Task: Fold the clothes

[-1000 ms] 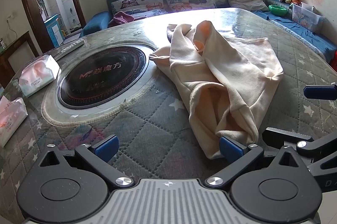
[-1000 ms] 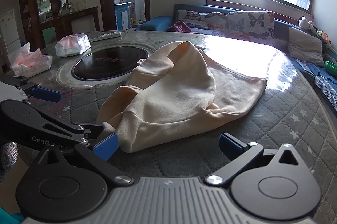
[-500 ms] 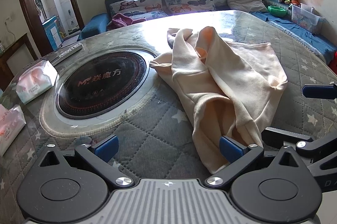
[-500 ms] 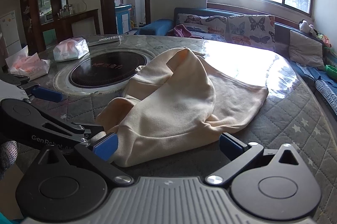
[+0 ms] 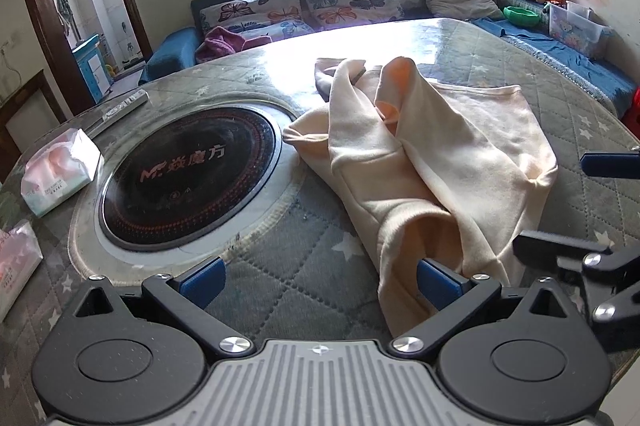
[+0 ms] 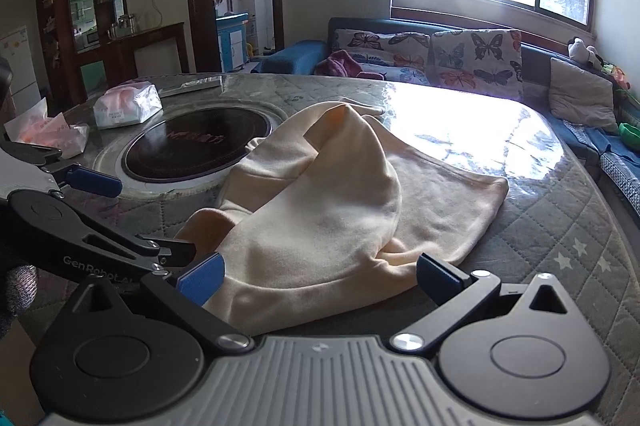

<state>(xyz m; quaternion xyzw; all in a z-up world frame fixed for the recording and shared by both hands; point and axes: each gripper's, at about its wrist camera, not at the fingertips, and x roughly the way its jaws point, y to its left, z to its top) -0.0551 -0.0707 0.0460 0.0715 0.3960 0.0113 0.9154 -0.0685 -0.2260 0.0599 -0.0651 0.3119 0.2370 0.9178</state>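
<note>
The cream garment (image 5: 432, 162) lies bunched and rumpled on the desk (image 5: 280, 266) beside the round cooktop (image 5: 188, 178), so no neat fold shows. Both the left gripper (image 5: 320, 276) and right gripper (image 6: 318, 272) (jaws spread wide, holding nothing) sit at its near edge; flattening and folding seem left to do.

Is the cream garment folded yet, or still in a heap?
Not folded: the cream garment lies bunched on the table, one part peaked up, edges uneven.

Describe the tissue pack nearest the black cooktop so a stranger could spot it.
Start at the round black cooktop set into the quilted table. Just to its left lies a soft tissue pack, white with pink showing through. A second pack lies nearer the table's edge, farther from the cooktop.
</note>
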